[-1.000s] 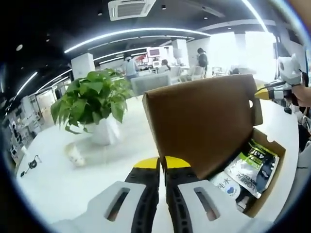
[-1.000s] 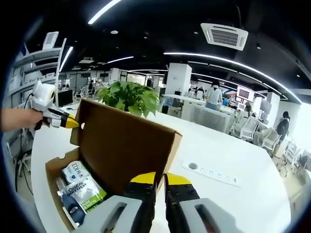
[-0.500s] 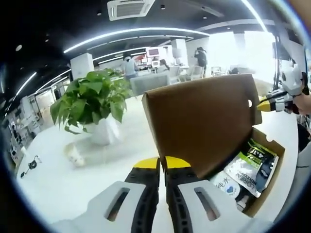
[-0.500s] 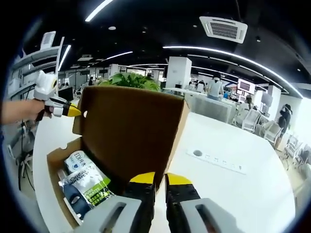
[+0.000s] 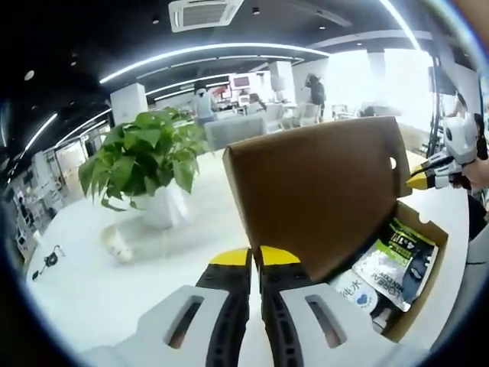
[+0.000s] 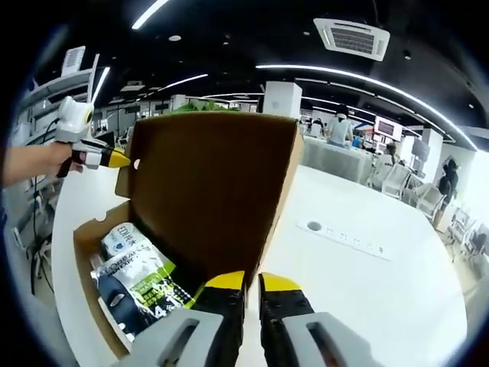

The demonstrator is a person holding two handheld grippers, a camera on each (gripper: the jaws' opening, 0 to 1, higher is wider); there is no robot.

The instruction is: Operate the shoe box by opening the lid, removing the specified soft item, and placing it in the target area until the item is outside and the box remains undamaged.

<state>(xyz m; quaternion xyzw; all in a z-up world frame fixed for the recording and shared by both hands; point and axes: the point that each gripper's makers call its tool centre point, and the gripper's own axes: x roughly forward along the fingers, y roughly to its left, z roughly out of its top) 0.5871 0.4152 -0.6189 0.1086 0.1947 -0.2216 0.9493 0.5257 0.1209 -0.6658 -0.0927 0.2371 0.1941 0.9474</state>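
Note:
The brown shoe box (image 5: 428, 229) (image 6: 85, 233) lies open with its lid (image 5: 321, 191) (image 6: 214, 191) standing upright. Soft packets (image 5: 393, 264) (image 6: 137, 279) with green, white and dark print lie inside. In the left gripper view my left gripper (image 5: 253, 256) is shut, its yellow tips at the lid's near lower edge. The right gripper view has it (image 6: 116, 159) touching the lid's far upper corner. My right gripper (image 6: 252, 281) is shut too, low beside the lid's other end. From the left it (image 5: 416, 182) hangs at the lid's side edge, above the packets.
The box rests on a white table (image 5: 99, 290) (image 6: 359, 283). A potted plant (image 5: 145, 160) and a small cup (image 5: 116, 245) stand to one side, a white power strip (image 6: 344, 235) to the other. Office desks, chairs and people are far behind.
My right gripper has dropped down along the lid's side edge, closer to the box, so lid and packets look larger in its view. The left gripper and lid have stayed put.

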